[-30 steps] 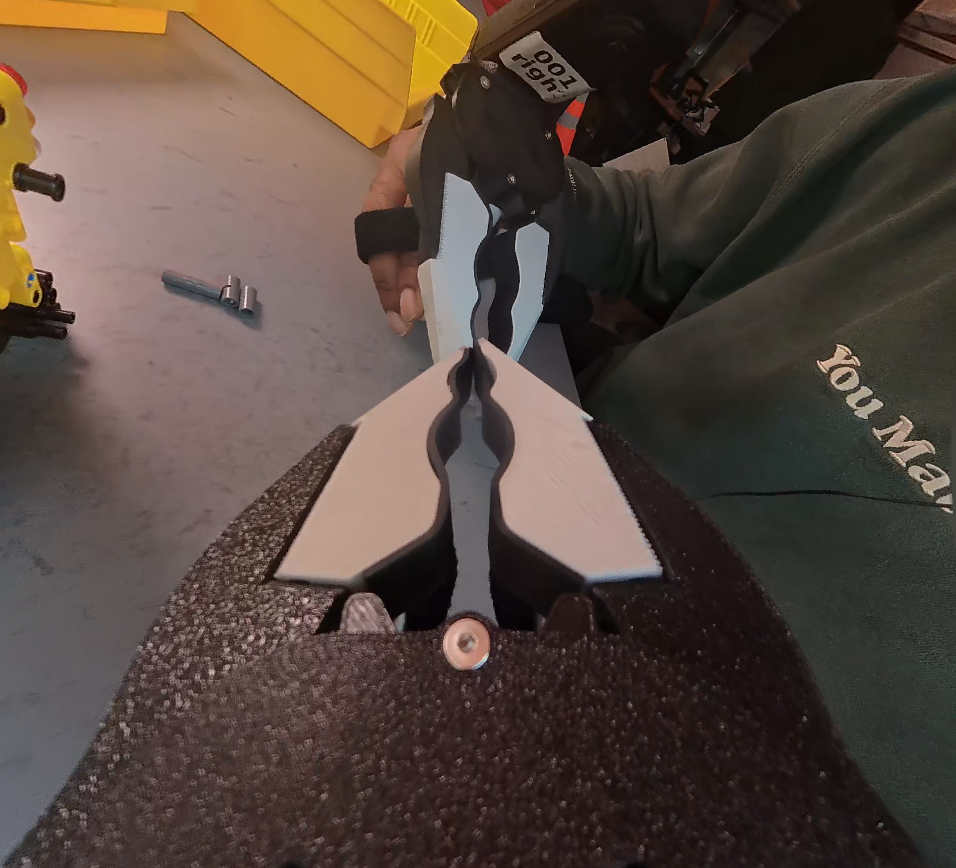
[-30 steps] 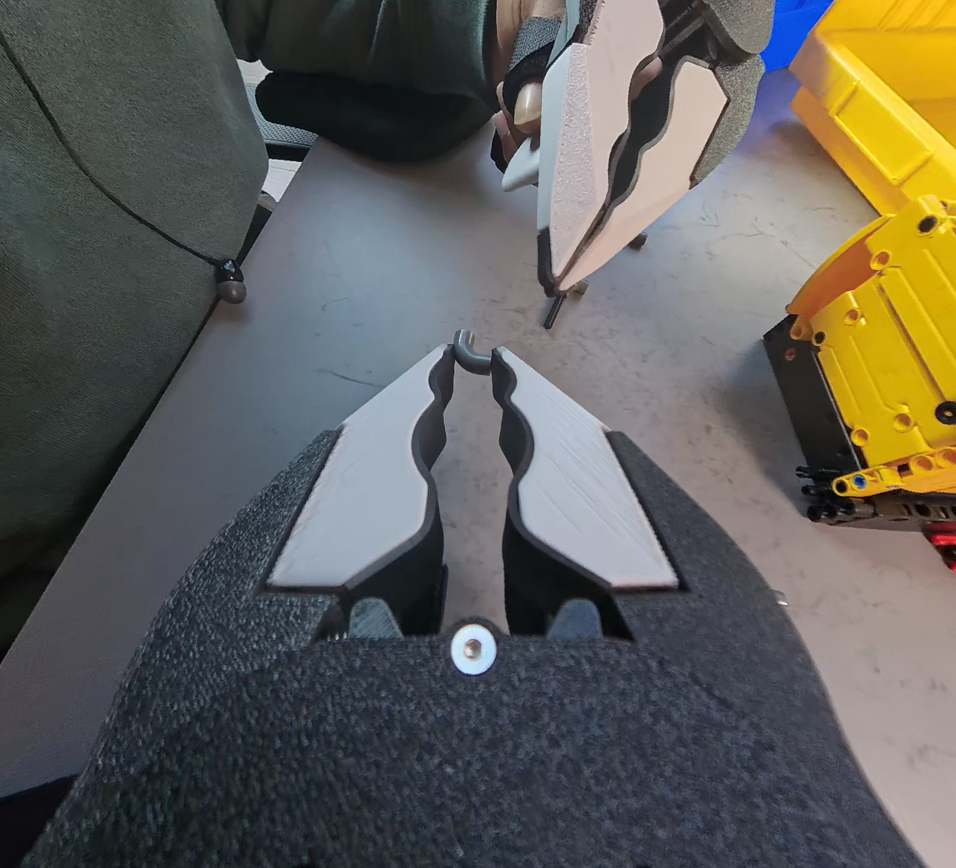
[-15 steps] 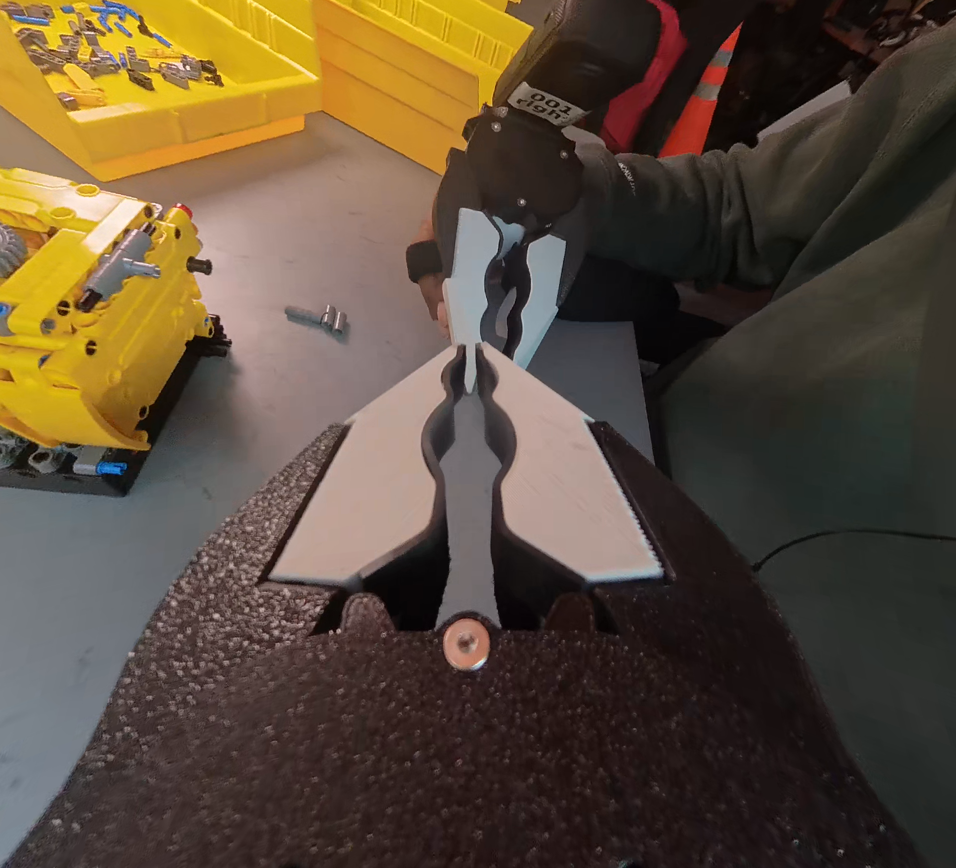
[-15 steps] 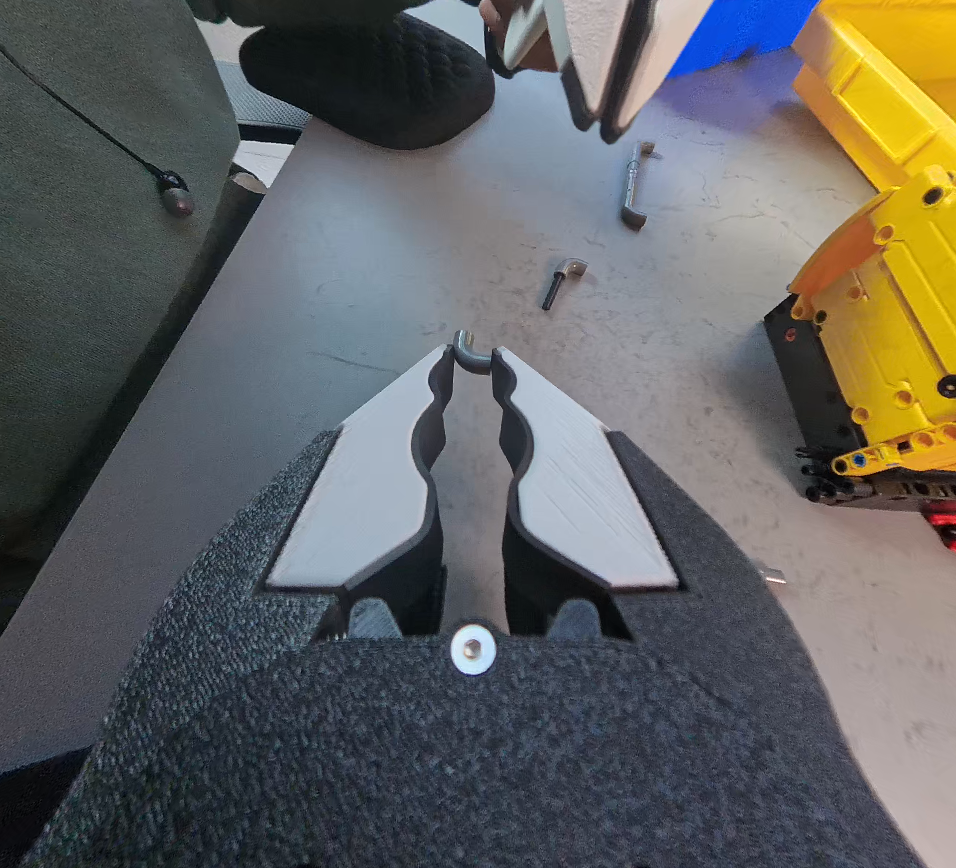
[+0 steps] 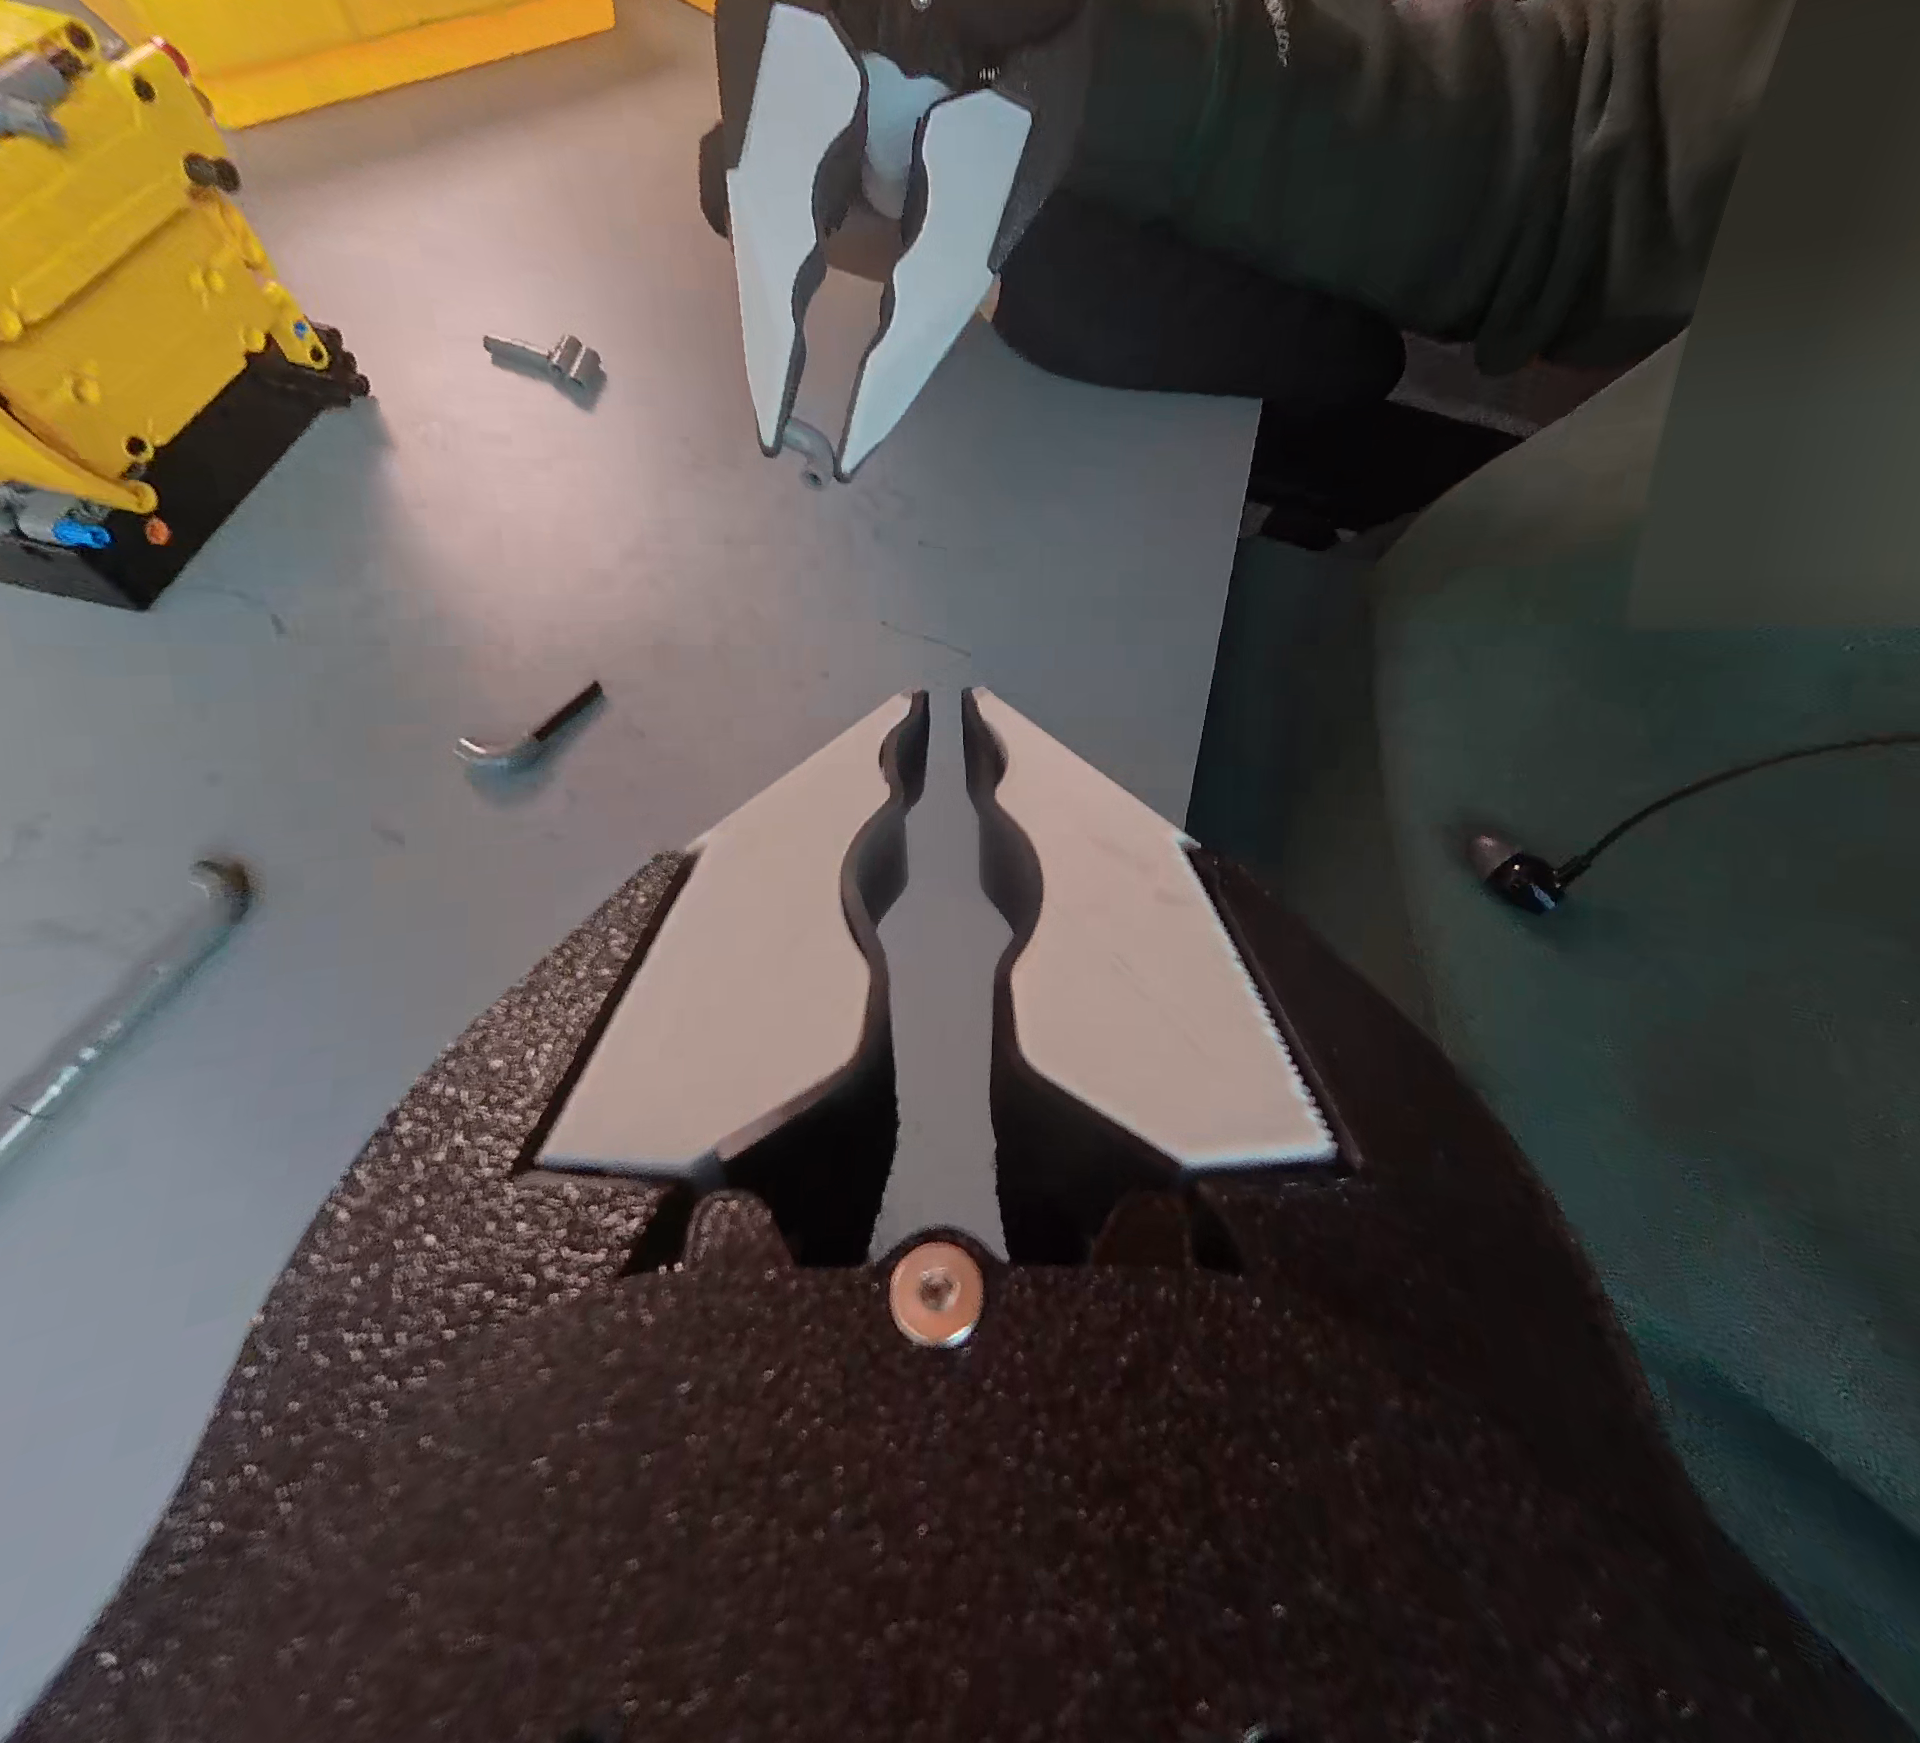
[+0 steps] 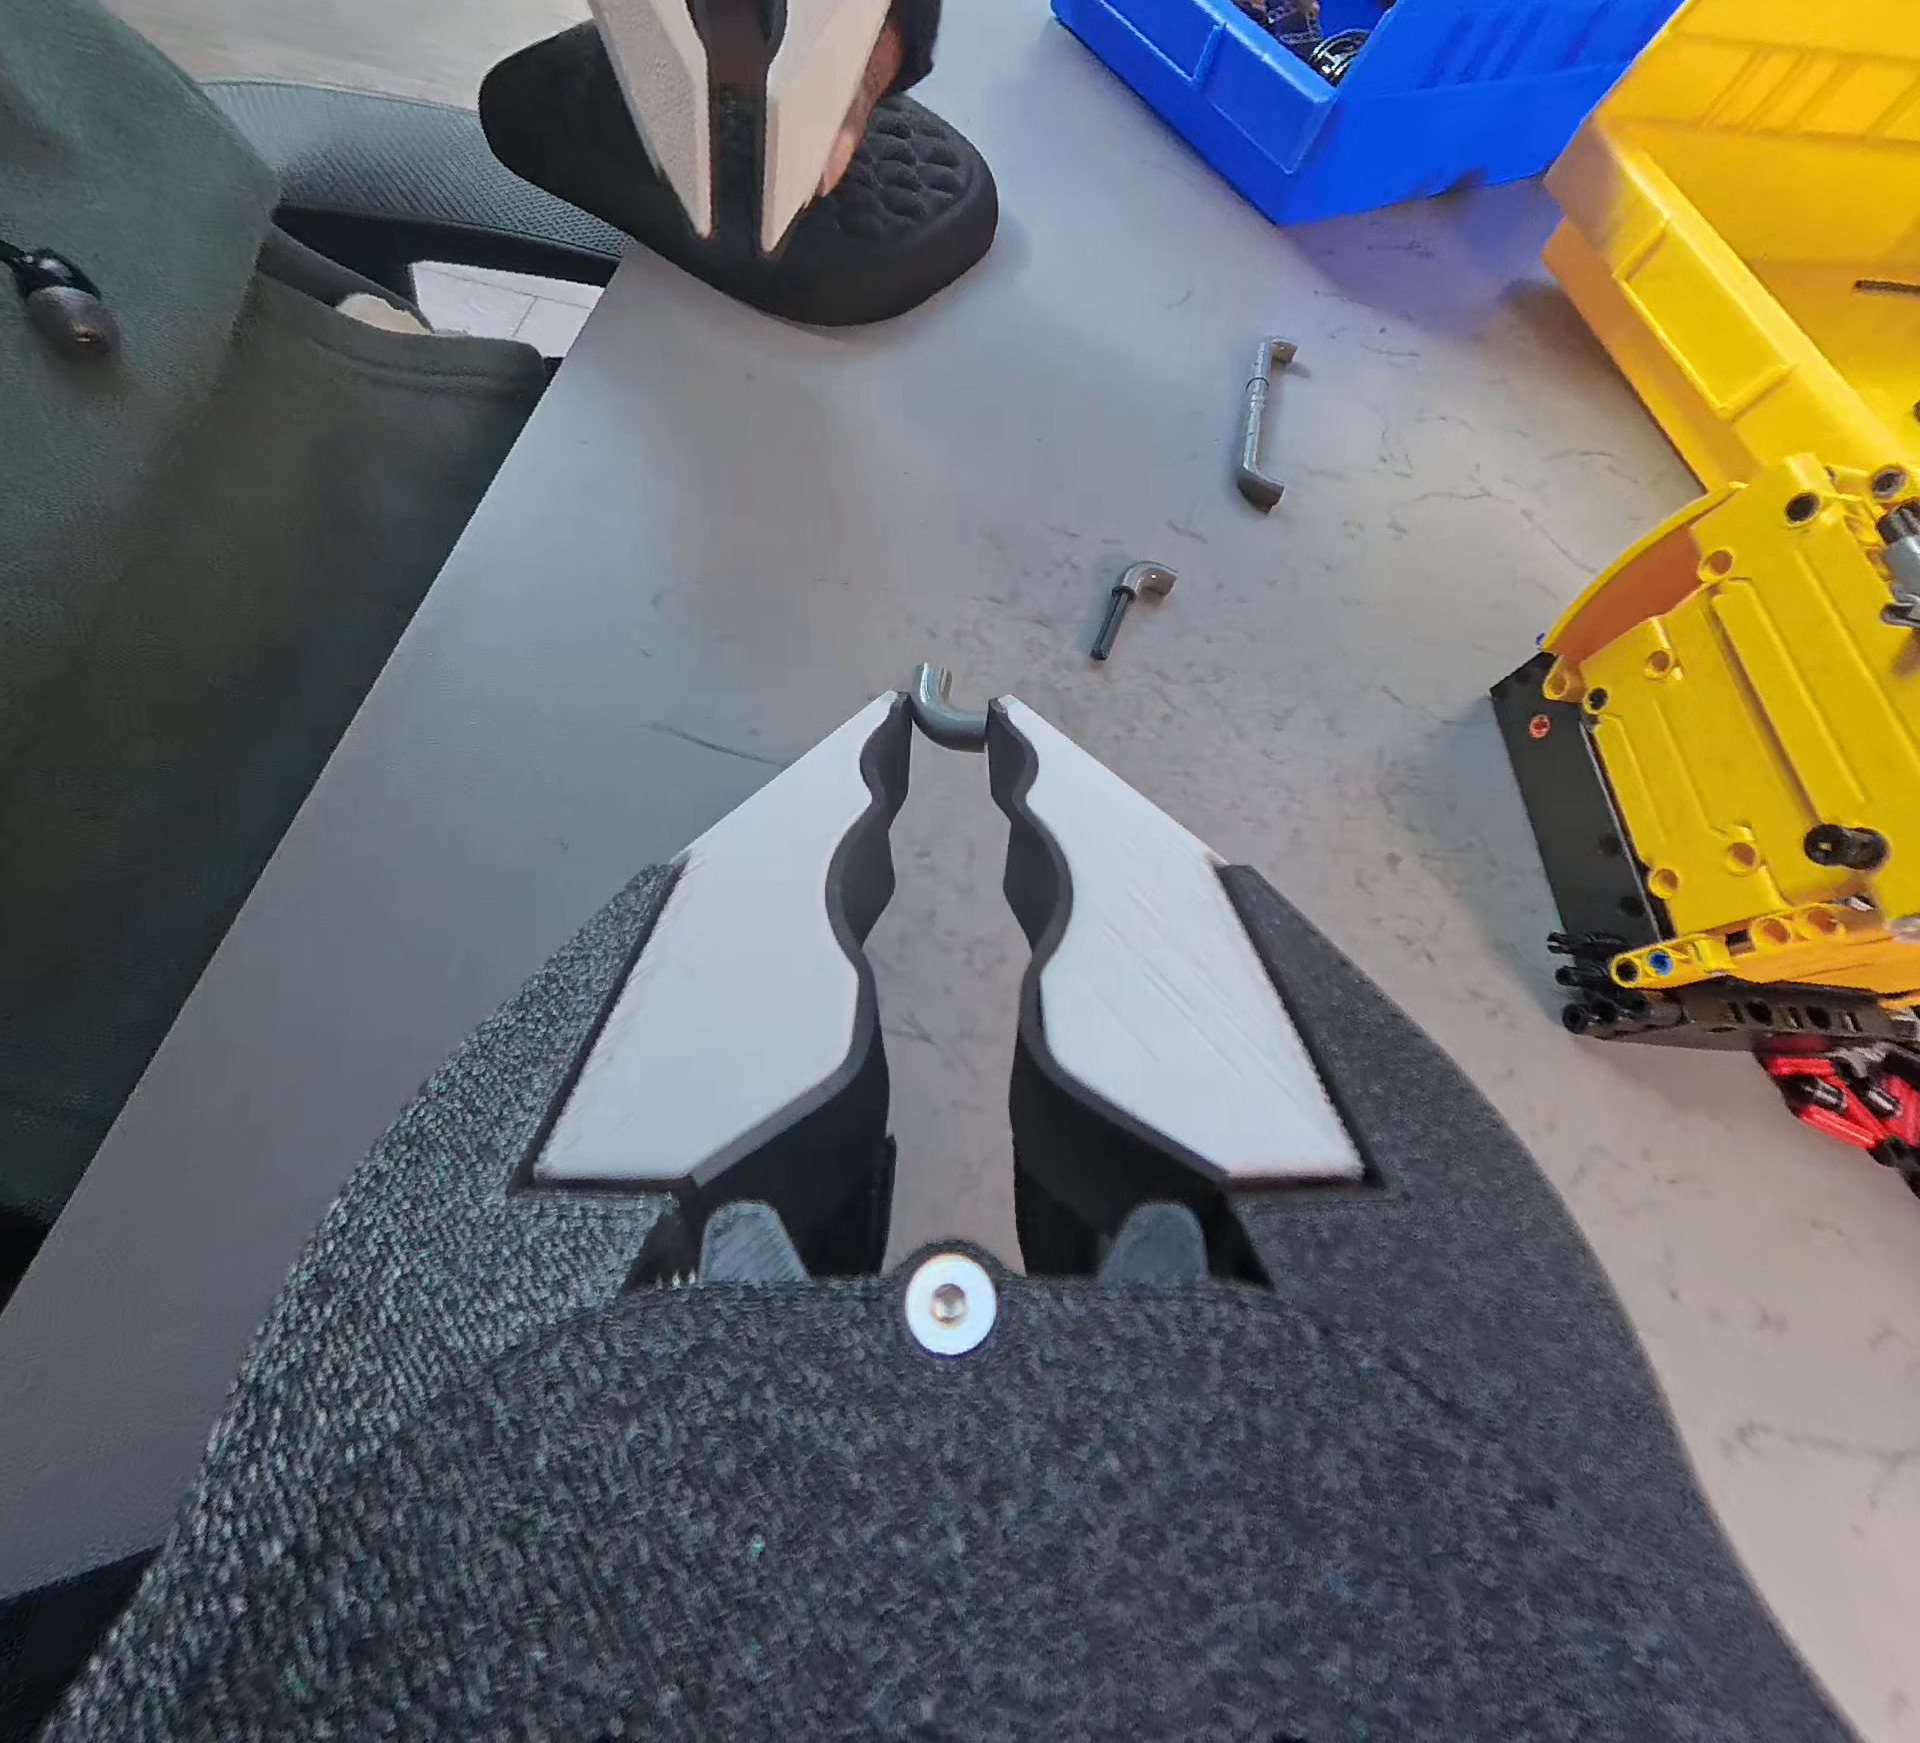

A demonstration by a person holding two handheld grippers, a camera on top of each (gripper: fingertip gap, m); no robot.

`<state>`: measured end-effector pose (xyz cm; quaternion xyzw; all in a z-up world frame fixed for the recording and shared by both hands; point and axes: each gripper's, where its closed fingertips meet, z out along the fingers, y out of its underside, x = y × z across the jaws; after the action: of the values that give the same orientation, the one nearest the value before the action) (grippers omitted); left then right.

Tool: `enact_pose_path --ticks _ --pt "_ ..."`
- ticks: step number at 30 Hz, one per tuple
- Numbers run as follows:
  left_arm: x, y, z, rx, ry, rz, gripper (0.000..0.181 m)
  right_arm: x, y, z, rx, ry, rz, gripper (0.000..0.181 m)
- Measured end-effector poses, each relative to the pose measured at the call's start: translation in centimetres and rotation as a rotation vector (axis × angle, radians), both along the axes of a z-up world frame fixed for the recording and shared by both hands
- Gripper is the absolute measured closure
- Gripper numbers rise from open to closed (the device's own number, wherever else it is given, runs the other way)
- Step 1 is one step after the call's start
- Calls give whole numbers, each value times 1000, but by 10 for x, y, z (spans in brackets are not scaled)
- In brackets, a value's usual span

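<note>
Inspector: State of the right hand-held gripper [image 6: 948,714]?

Clerk: Its fingertips were clamped on a small grey elbow piece [image 6: 943,712], held above the grey bench [image 6: 727,488] (one end curled up past the tips).

Inspector: And the left hand-held gripper [image 5: 943,698]?

Clerk: Nearly together, a narrow slit between the tips, nothing in it. It hung over the bench's near edge.

Inspector: Loose items?

Clerk: In the right wrist view, a black pin with a grey elbow [image 6: 1130,600] lay at 1 o'clock of the tips, a grey bar [image 6: 1259,424] beyond it. The yellow brick-built model [image 6: 1756,758] stood at 3 o'clock, a blue bin [image 6: 1340,10] at 1 o'clock, a yellow bin [image 6: 1745,259] beside it.
</note>
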<state>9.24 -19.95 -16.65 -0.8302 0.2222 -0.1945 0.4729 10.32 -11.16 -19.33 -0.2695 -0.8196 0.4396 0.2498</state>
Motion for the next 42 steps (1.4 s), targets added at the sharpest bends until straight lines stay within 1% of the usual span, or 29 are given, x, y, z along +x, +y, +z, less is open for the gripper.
enact_pose_path --ticks 6,9,12,17,22,27,31,37,42 --pt "0 -38 -39 -102 84 10 177 -1 -2 -3 -2 -4 -7 167" --pt "-5 -51 -48 -141 87 44 176 -2 -1 -7 -10 -23 -2 167" --pt "-11 -57 -49 -151 86 78 176 -4 0 -12 -9 -40 3 167" --pt "-18 -57 -52 -150 89 122 175 -4 0 -14 -17 -49 3 167" --pt "-22 -56 -48 -140 90 159 175 -6 1 -10 -36 -36 -14 167" --pt "-23 -66 -44 -126 109 196 174 -6 -1 -1 -33 -6 -36 167" --pt "-16 -82 -43 -117 119 214 174 3 -13 10 -37 19 -38 167" --pt "7 -114 -53 -145 118 219 174 26 -33 10 -19 37 -58 167" --pt "24 -145 -65 -176 156 208 174 47 -51 30 0 102 -88 167"
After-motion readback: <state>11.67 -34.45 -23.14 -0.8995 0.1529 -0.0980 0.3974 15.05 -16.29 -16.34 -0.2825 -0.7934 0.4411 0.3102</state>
